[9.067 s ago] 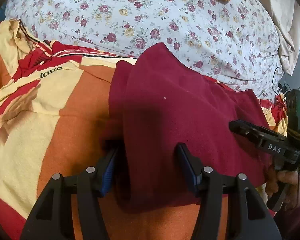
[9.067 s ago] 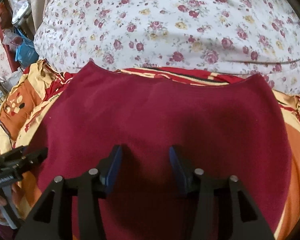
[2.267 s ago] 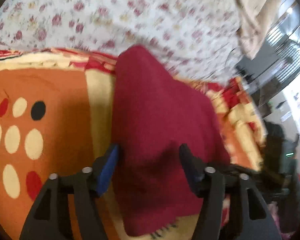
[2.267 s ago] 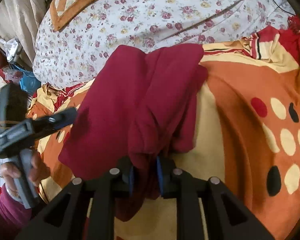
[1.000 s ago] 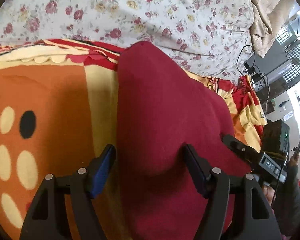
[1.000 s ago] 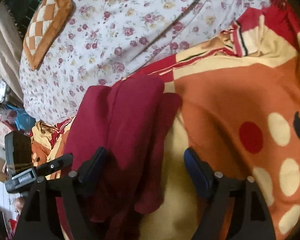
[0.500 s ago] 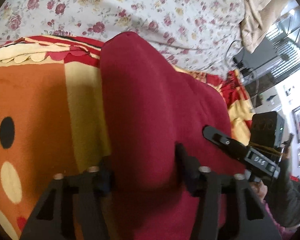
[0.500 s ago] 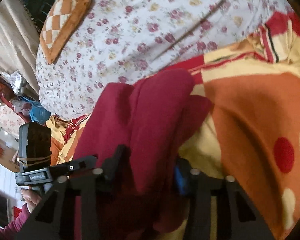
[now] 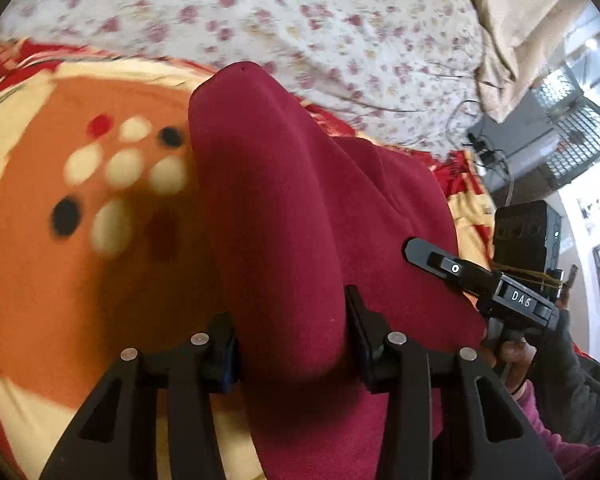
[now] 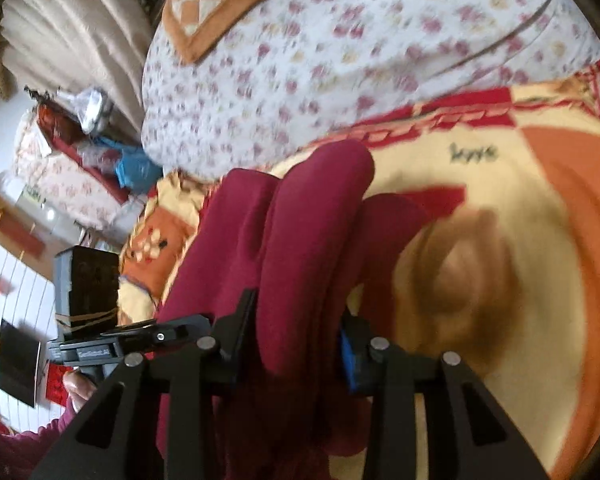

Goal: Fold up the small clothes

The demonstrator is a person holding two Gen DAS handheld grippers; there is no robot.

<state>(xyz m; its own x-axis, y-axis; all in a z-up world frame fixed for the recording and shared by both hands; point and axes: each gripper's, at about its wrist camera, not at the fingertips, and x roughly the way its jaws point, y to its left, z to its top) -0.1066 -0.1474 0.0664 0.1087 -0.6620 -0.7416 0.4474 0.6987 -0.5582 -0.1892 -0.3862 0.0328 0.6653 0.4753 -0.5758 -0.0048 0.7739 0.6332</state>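
A dark red garment [image 9: 284,208] is folded into a thick bundle and lifted above the orange and yellow blanket [image 9: 60,280]. My left gripper [image 9: 290,344] is shut on one end of the bundle; the cloth bulges between its fingers. My right gripper [image 10: 300,328] is shut on the other end of the same garment [image 10: 308,232], which hangs in several rolled layers. Each gripper shows in the other's view: the right one [image 9: 480,280] at the right, the left one [image 10: 132,340] at the lower left.
A white floral quilt [image 9: 260,12] lies behind the blanket, with an orange checked cushion [image 10: 228,4] on it. Beige curtains [image 10: 68,28] and cluttered shelves [image 10: 60,128] stand at the left. Cables and a grated unit [image 9: 572,132] lie beyond the bed's right side.
Both grippers have closed on the red bundle and lifted it off the blanket. The views have swung, and the background is blurred by motion.
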